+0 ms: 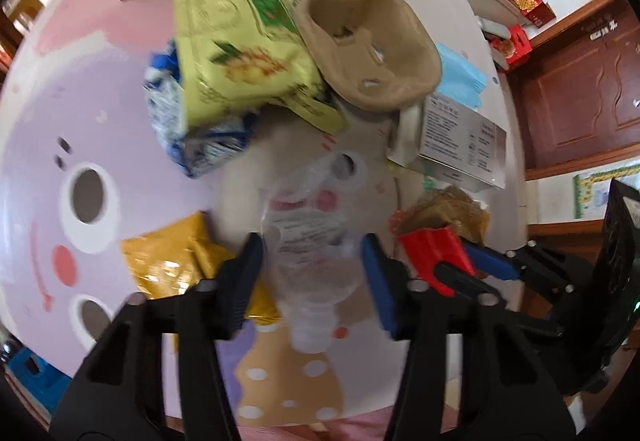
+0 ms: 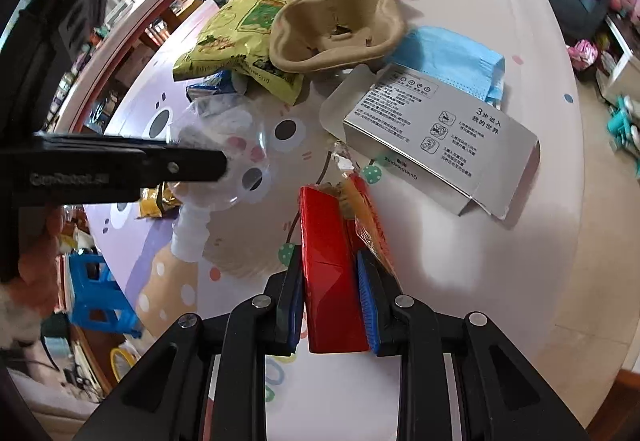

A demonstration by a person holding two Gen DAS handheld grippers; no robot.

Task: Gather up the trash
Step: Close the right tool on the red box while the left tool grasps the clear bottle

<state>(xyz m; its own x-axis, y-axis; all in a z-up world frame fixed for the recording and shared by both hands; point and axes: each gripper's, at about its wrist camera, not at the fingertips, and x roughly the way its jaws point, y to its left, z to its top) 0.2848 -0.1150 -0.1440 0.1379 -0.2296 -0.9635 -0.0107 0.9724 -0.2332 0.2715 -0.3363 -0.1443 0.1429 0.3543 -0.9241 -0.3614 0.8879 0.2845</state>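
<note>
The right gripper [image 2: 330, 303] pinches a glossy red packet [image 2: 330, 273] between its blue pads, a crinkly wrapper [image 2: 370, 217] bunched against it. The left gripper [image 1: 312, 277] stands wide around a clear crushed bottle [image 1: 310, 261], pads seemingly just at its sides; whether they press it is unclear. Beyond lie a grey printed box [image 2: 436, 145], a blue mask [image 2: 456, 61], a moulded pulp tray [image 2: 336, 29] on a yellow-green bag [image 1: 240, 53], and a yellow foil packet [image 1: 172, 261], all on the cartoon-print table [image 2: 480, 281].
</note>
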